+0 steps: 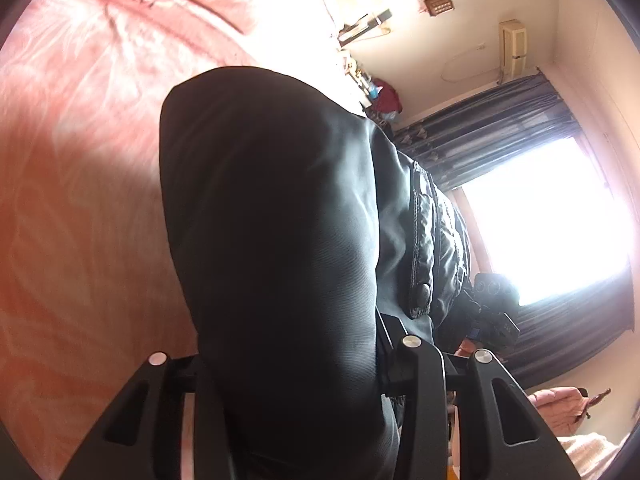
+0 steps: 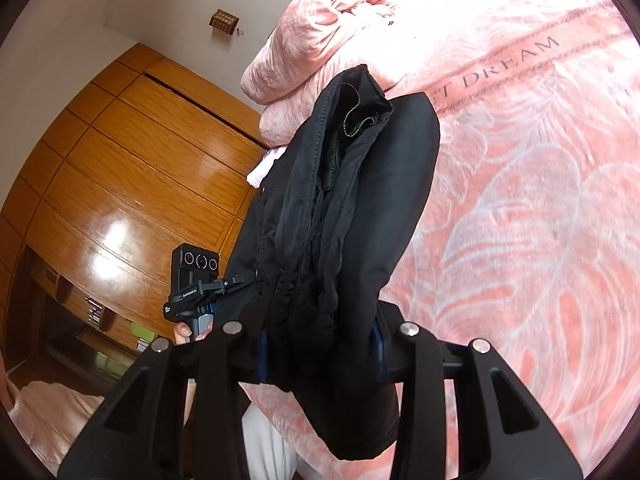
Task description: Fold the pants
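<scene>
The black pants (image 1: 272, 240) are folded into a thick bundle and held up above the pink bedspread (image 1: 80, 200). My left gripper (image 1: 296, 376) is shut on the bundle, which fills the middle of the left wrist view; a buttoned waistband edge (image 1: 422, 292) shows at its right. My right gripper (image 2: 320, 344) is shut on the other end of the pants (image 2: 360, 208), with the gathered waistband between its blue pads (image 2: 378, 346). The other gripper's camera body (image 2: 196, 280) shows just left of the cloth.
The pink bedspread (image 2: 540, 200) with "DREAM" lettering lies below. A bunched pink quilt (image 2: 320, 40) sits at the bed's far end. A wooden wardrobe (image 2: 140, 160) stands beside the bed. A bright window with dark curtains (image 1: 500, 128) is on the other side.
</scene>
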A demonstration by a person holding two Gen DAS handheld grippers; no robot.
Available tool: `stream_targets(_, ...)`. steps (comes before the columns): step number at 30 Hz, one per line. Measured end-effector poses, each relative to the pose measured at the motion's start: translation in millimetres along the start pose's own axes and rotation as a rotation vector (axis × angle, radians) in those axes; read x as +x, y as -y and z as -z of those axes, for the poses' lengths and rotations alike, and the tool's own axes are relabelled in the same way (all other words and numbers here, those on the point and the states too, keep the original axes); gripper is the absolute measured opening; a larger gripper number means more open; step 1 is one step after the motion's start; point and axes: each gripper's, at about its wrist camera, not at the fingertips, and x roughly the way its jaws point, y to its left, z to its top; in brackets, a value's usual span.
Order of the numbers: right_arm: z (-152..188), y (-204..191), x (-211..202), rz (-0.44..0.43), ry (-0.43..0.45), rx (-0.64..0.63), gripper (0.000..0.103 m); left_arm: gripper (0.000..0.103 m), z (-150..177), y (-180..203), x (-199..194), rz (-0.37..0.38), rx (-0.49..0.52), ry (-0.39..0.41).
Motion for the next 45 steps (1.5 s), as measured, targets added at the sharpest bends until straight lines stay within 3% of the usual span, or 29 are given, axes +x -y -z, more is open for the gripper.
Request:
stream_targets(7,-73,54,49,0.03,-0.042,0.07,0.037,0.039,-59,-8,32,-0.073,0.043,0.029)
stream_targets(11,-83,98,79,0.065,-0.071,0.154,0.04,0.042,-94,-41,50,-0.127,0.015,-0.011)
stream_targets(14,-79,127,83,0.016,-0.071,0.221,0.047,0.047,-99,-54,52,-0.089,0.015,-0.024)
stream_targets(16,-73,135,84,0.021,-0.075,0.237,0.058,0.06,-90,-55,51,-0.108,0.035,-0.034)
stream_targets(17,-69,138,85,0.032,-0.08,0.24,0.07,0.072,-84,-56,49,-0.131,0.043,-0.033)
stream_targets(20,-62,138,79,0.038,-0.063,0.236,0.071,0.097,-83,-57,43,-0.22,0.037,-0.01)
stream_targets(26,-38,139,34,0.072,-0.002,0.261,0.079,0.099,-67,-66,2,-0.283,-0.068,0.027)
stream_targets(29,-18,132,8,0.162,0.026,0.262,0.08,0.099,-50,-63,-25,-0.356,-0.095,0.068)
stream_targets(32,1,104,-14,0.375,0.043,0.199,0.08,0.099,-30,-47,-48,-0.478,-0.075,0.119)
stream_targets(35,16,56,-18,0.587,0.051,0.068,0.093,0.099,-11,-19,-63,-0.632,0.0,0.16)
stream_targets(37,22,22,-12,0.684,0.068,-0.003,0.094,0.099,3,2,-65,-0.691,0.061,0.166)
stream_targets(42,36,-44,19,0.815,0.086,-0.157,0.1,0.099,15,47,-43,-0.814,0.166,0.151)
stream_targets(45,44,-70,32,0.859,0.081,-0.206,0.1,0.099,26,64,-41,-0.802,0.153,0.15)
